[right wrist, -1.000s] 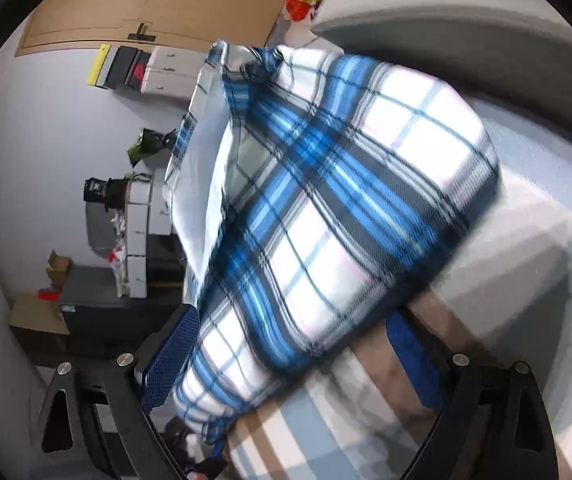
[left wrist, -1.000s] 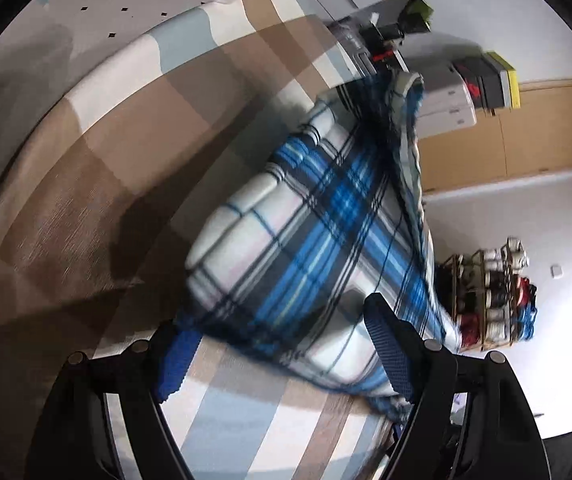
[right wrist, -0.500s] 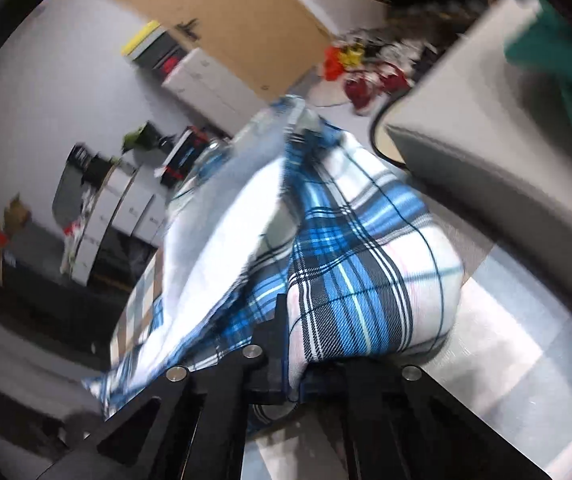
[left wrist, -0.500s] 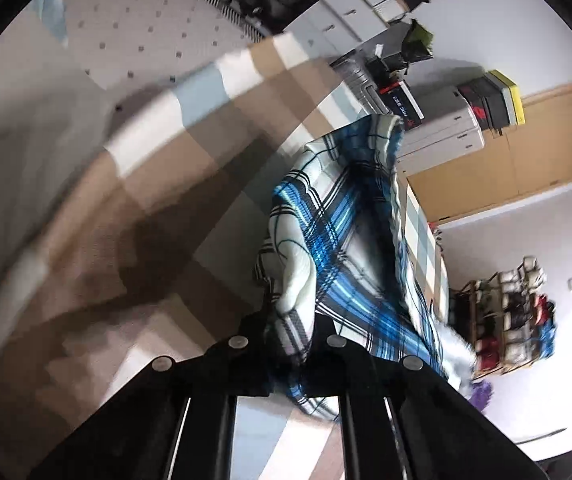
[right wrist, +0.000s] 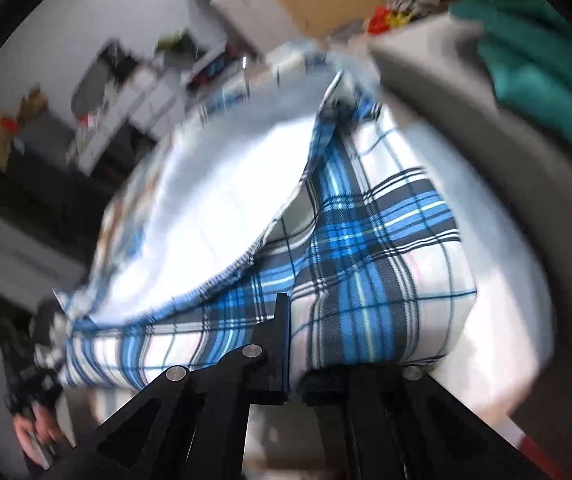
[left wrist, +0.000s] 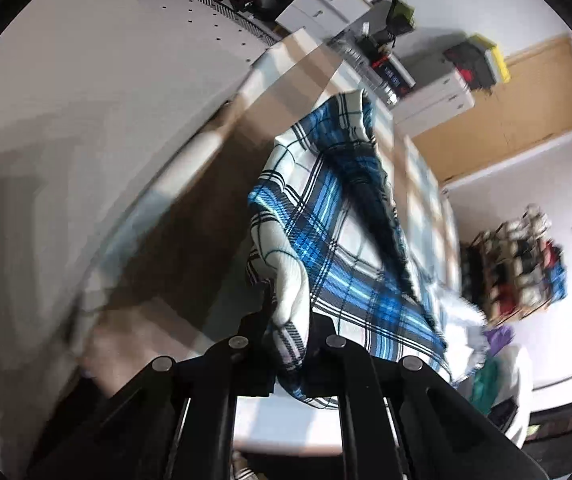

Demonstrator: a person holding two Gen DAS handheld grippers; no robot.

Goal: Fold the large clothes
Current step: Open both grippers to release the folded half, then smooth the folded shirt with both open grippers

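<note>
A blue, white and black plaid garment (left wrist: 326, 232) hangs lifted over a bed with a brown, white and pale blue checked cover (left wrist: 205, 200). My left gripper (left wrist: 292, 332) is shut on one bunched corner of it. In the right wrist view my right gripper (right wrist: 294, 344) is shut on another corner of the same plaid garment (right wrist: 366, 248). Its pale inner side (right wrist: 213, 208) faces up and the cloth sags between the two grippers.
A grey cushion or pile (right wrist: 506, 168) with a teal cloth (right wrist: 546, 68) on it lies at the right. White drawers (left wrist: 434, 100), a wooden door (left wrist: 526, 112) and a shoe rack (left wrist: 522, 272) stand beyond the bed. A dotted white floor (left wrist: 105, 60) is at the left.
Both grippers closed on corners of the plaid garment, which had lain between open jaws, and lifted it off the bed cover. The views have swung and are blurred.
</note>
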